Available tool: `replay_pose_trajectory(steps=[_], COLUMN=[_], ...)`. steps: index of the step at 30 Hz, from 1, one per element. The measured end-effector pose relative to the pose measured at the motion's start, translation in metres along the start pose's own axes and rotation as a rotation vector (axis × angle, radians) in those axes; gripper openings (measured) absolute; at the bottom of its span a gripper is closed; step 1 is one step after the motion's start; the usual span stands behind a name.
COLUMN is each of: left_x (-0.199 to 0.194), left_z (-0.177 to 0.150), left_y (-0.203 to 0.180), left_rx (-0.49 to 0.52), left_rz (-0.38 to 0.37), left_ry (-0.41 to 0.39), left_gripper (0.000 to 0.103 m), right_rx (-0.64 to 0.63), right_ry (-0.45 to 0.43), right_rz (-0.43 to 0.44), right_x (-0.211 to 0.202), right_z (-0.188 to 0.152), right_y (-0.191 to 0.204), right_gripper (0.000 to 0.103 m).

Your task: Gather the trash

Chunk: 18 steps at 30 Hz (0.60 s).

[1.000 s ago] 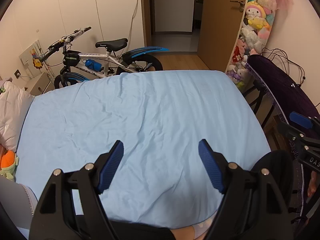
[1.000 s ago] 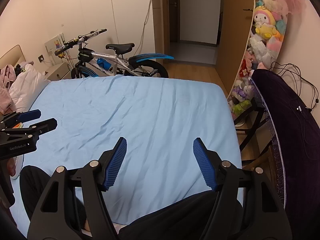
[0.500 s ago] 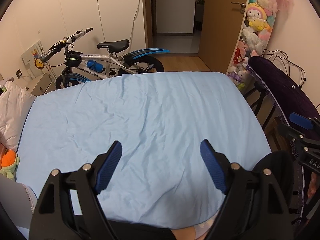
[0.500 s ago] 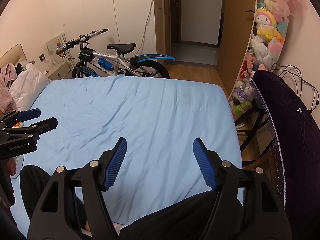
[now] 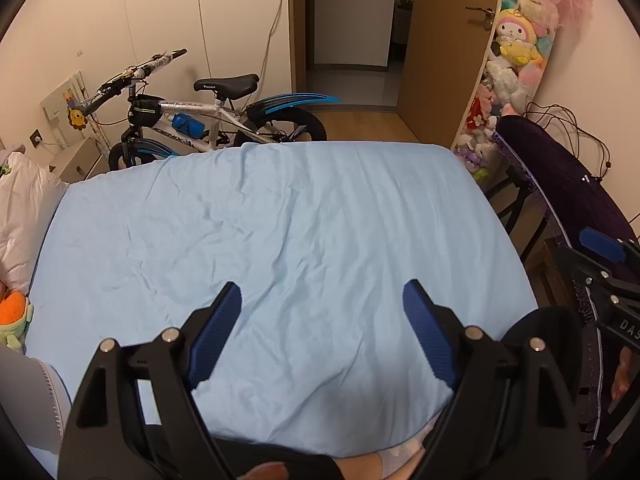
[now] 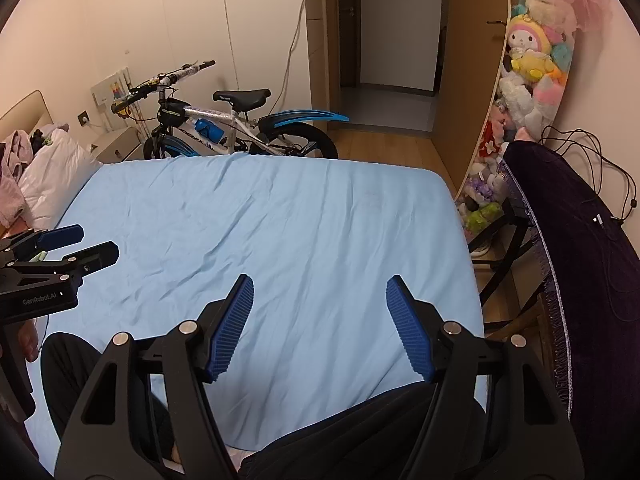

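Note:
I see no trash in either view. A bed with a light blue sheet (image 5: 288,224) fills the middle of both views; it also shows in the right wrist view (image 6: 288,224). My left gripper (image 5: 322,292) is open and empty above the sheet's near part. My right gripper (image 6: 320,286) is open and empty above the same sheet. The left gripper also shows at the left edge of the right wrist view (image 6: 76,244). The right gripper shows at the right edge of the left wrist view (image 5: 600,252). Dark-trousered legs lie under both grippers.
A bicycle (image 5: 208,120) stands beyond the bed's far edge. White pillows (image 6: 52,168) lie at the left. An orange plush toy (image 5: 12,312) sits at the bed's left edge. A dark purple covered piece (image 6: 580,232) and a plush-toy shelf (image 5: 516,48) stand on the right. An open doorway (image 5: 352,32) is behind.
Both views have shifted only slightly. The grippers stay open and empty over the sheet.

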<state>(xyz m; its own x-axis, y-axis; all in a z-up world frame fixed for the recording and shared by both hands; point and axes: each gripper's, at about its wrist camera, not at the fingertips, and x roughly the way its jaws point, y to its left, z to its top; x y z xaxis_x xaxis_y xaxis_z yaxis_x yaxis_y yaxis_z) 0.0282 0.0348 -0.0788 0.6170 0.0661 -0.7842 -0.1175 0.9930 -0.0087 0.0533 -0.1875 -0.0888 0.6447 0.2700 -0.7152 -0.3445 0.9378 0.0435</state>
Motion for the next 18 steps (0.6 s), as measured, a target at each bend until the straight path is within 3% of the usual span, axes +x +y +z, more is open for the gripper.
replay_pose_trajectory(steps=[18], left_x=[-0.0059], left_z=[-0.0005], left_y=[-0.0068], left_rx=[0.021], left_rz=[-0.001], left_ry=[-0.014], left_gripper=[0.084], right_rx=[0.004], right_ry=[-0.009], right_rz=[-0.003], right_x=[-0.0033], right_z=[0.0018], right_y=[-0.0013], right_gripper=[0.066])
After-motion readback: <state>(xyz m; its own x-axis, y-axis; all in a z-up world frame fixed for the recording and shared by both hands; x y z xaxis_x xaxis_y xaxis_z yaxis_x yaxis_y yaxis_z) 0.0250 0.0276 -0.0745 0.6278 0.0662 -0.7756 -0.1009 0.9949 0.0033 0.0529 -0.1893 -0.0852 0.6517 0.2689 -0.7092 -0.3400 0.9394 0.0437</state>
